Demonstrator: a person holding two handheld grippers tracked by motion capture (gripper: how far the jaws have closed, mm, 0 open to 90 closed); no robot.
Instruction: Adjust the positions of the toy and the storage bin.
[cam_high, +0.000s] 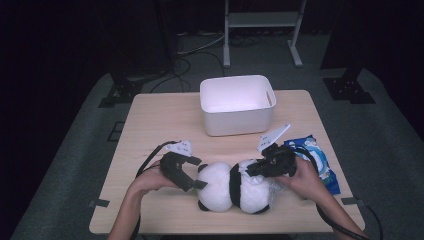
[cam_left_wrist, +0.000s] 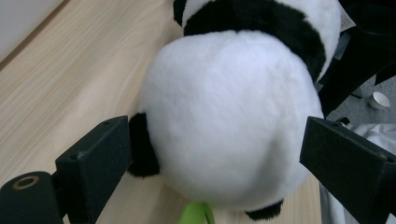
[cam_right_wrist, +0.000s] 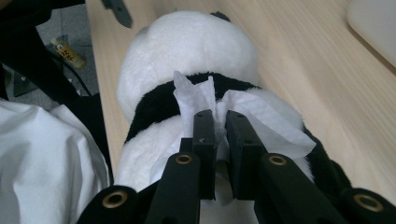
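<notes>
A black-and-white panda plush (cam_high: 227, 189) lies on its side near the front of the wooden table (cam_high: 150, 125). My left gripper (cam_high: 197, 173) is open, its jaws standing either side of the panda's white head (cam_left_wrist: 224, 121) without pressing on it. My right gripper (cam_high: 249, 170) is over the panda's body, shut on a white tissue (cam_right_wrist: 261, 122) that lies crumpled on the fur by the black band. In the right gripper view (cam_right_wrist: 219, 119) the tissue sticks up between the two pads. A small green piece (cam_left_wrist: 196, 215) shows under the head.
A white empty bin (cam_high: 235, 80) stands at the back middle of the table. A blue packet (cam_high: 320, 160) lies at the right, behind my right hand. The table's front edge is close below the panda.
</notes>
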